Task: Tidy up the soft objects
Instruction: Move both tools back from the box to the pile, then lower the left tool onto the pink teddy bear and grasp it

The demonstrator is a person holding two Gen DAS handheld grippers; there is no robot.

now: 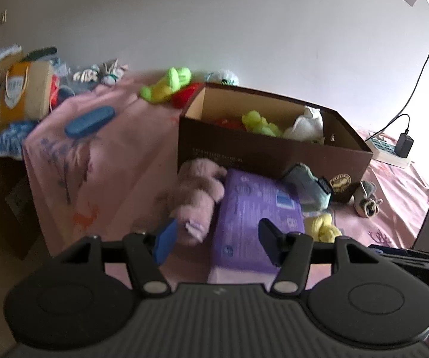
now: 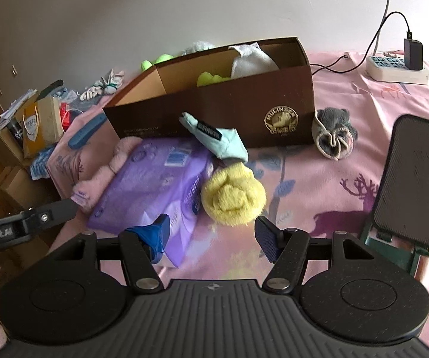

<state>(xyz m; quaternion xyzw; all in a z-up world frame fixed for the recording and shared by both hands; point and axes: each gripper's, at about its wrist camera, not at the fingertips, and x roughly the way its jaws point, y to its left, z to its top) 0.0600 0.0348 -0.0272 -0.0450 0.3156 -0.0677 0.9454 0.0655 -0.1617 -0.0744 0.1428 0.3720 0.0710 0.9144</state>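
A pink plush toy (image 1: 196,200) lies on the pink sheet against a purple package (image 1: 256,217), in front of the brown cardboard box (image 1: 274,149). My left gripper (image 1: 217,238) is open just short of them, its left pad beside the plush's foot. The right gripper (image 2: 213,228) is open too, close in front of a yellow rolled sock (image 2: 234,197), with nothing pressed between its pads. A light blue sock (image 2: 217,140) leans on the box, and a grey sock ball (image 2: 333,137) lies to its right. The box holds a green plush (image 2: 210,79) and a white cloth (image 2: 251,59).
A black stand (image 2: 414,179) rises at the right, near the bed edge. A power strip (image 2: 396,68) with a charger and cable lies far right. Far left are a blue case (image 1: 89,120), a green plush (image 1: 166,85) and a cluttered paper bag (image 1: 23,92).
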